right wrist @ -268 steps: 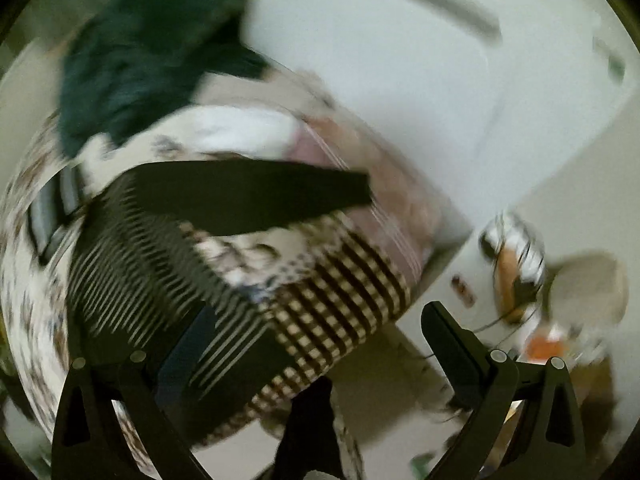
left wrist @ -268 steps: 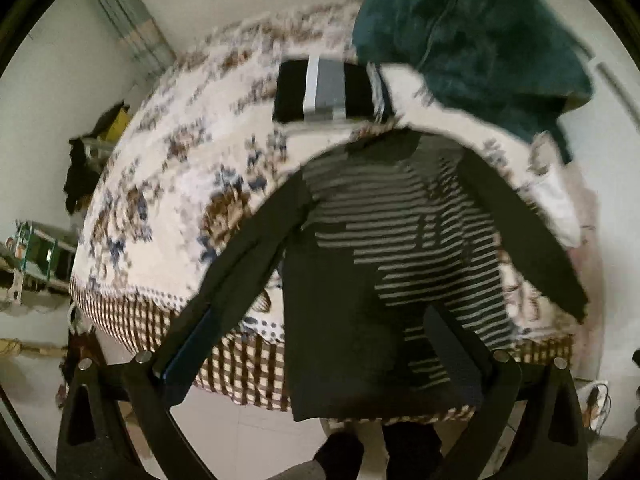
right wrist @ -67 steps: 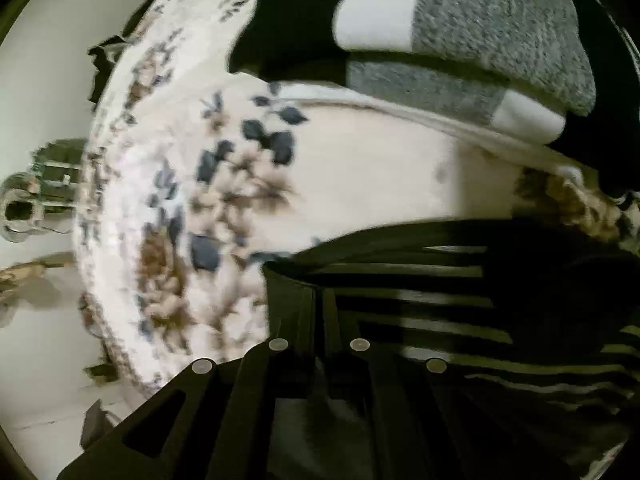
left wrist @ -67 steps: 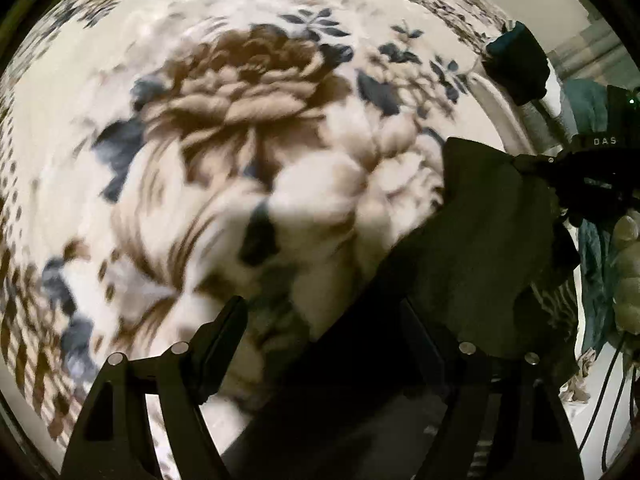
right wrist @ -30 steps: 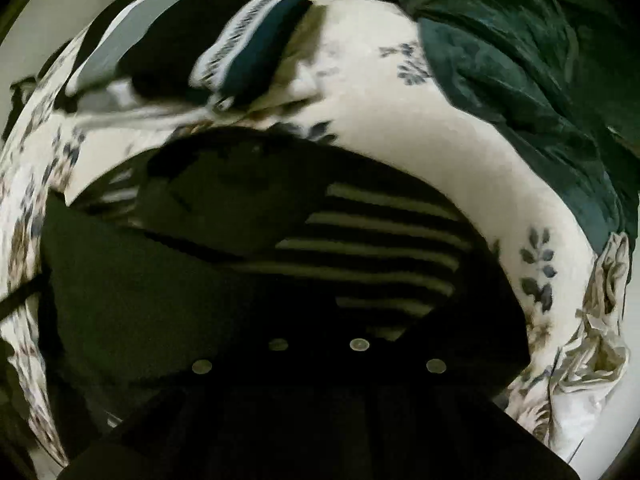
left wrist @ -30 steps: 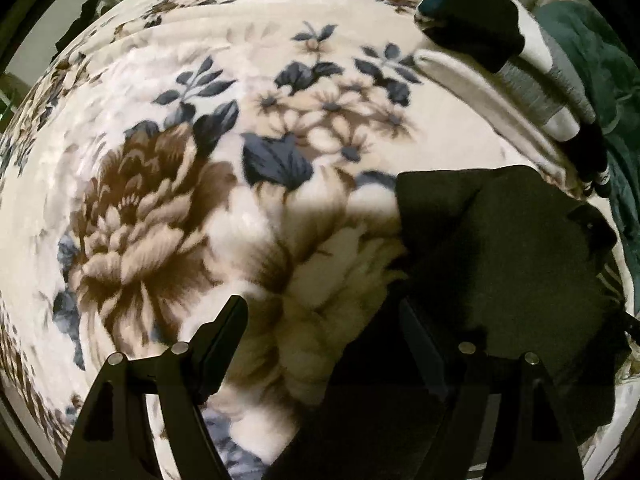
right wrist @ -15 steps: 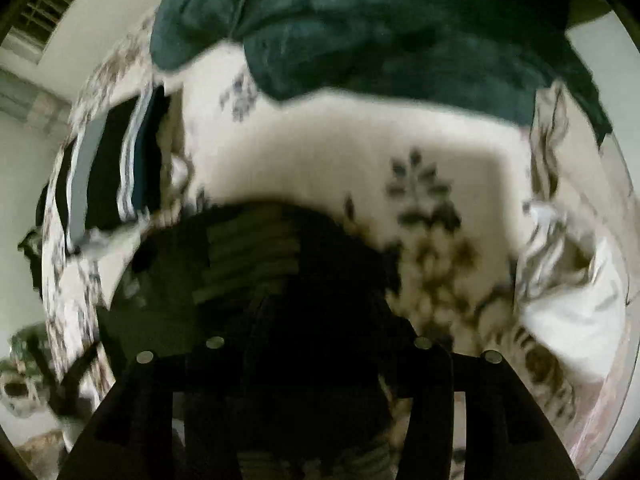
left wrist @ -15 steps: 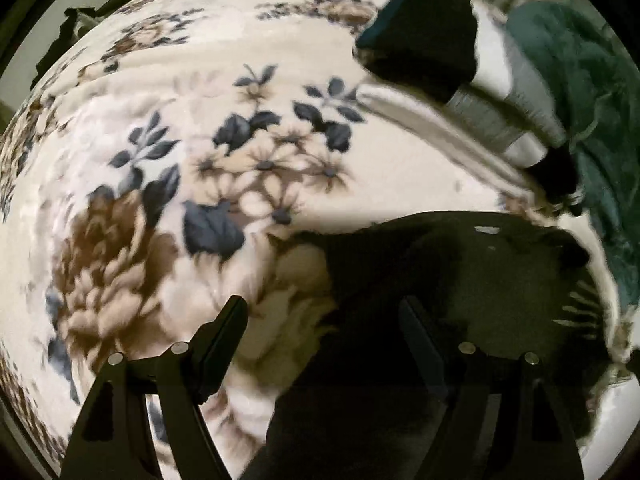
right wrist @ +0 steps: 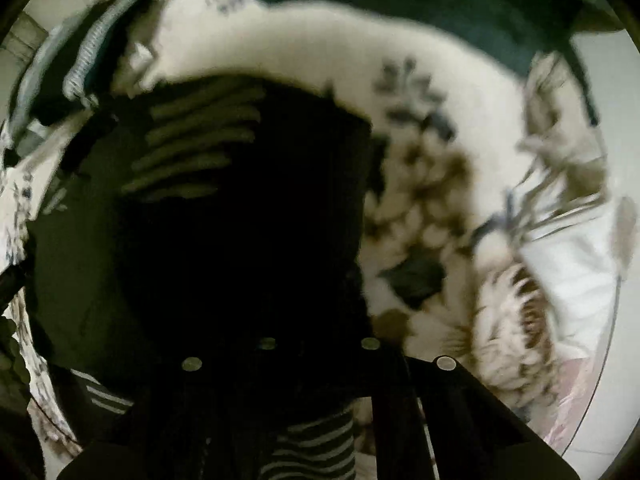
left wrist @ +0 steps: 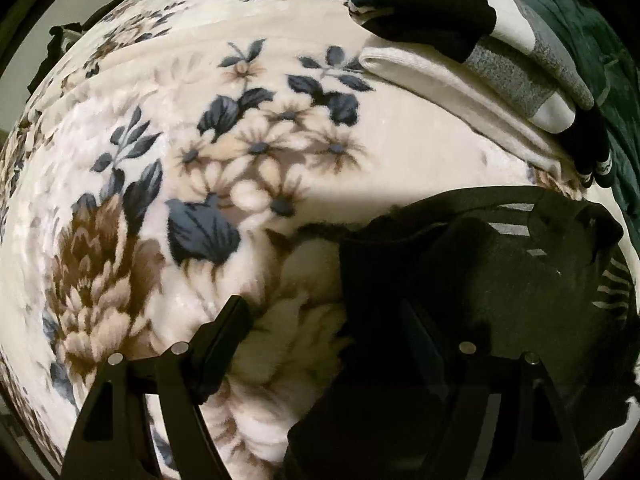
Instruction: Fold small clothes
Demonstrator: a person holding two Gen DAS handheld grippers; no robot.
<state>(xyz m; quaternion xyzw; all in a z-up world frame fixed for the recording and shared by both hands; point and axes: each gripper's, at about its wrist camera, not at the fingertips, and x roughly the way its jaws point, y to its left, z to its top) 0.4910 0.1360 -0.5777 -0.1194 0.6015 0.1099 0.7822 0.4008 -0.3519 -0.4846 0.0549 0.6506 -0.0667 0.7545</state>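
I am holding my left tongs (left wrist: 328,320) wide open over the blanket (left wrist: 120,168), gripping nothing; the striped top (left wrist: 500,280) is lying under their right finger. My right tongs (right wrist: 280,344) are sitting nearly closed against the top (right wrist: 224,200); whether they are gripping it, I cannot tell.

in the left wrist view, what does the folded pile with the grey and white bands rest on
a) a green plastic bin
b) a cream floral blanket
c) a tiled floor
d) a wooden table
b) the folded pile lies at the far right of the cream floral blanket, beyond the dark striped garment.
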